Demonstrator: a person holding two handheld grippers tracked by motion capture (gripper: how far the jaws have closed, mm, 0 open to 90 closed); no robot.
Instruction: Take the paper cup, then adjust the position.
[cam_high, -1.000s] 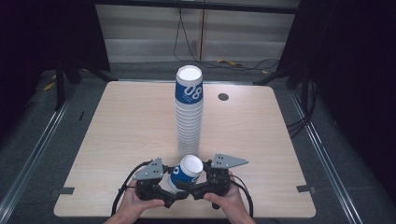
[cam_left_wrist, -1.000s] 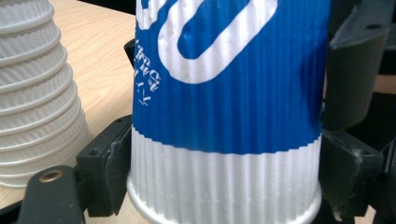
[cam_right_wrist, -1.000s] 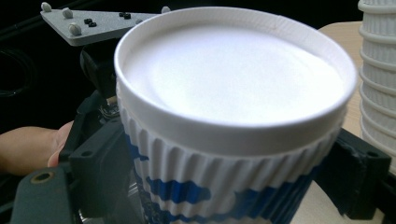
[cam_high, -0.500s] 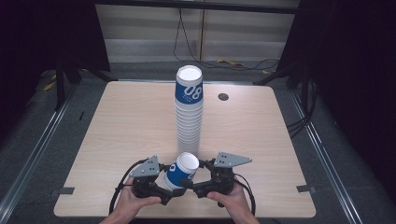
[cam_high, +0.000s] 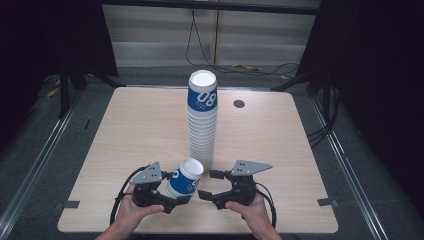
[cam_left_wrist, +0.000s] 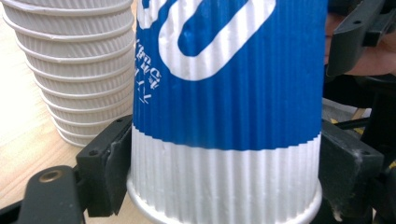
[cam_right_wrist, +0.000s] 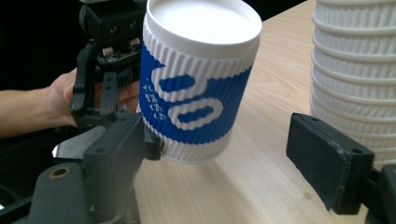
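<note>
Tabletop (cam_high: 125, 130): light wood grain, rounded corners, w/ a small dark round grommet (cam_high: 239, 104) near the far edge. Floor (cam_high: 45, 130) is grey carpet, w/ metal rails (cam_high: 30, 172) running along both sides of the tabletop. Behind it, a pale panelled wall (cam_high: 150, 35), lit brighter than the rest. Black cables (cam_high: 197, 40) hang down the wall & trail over the floor; yellow bits lie among them at the wall's foot. Dark curtains (cam_high: 380, 75) left & right; black stand legs (cam_high: 70, 82) at far left. Light comes from above, even on the wood.
</note>
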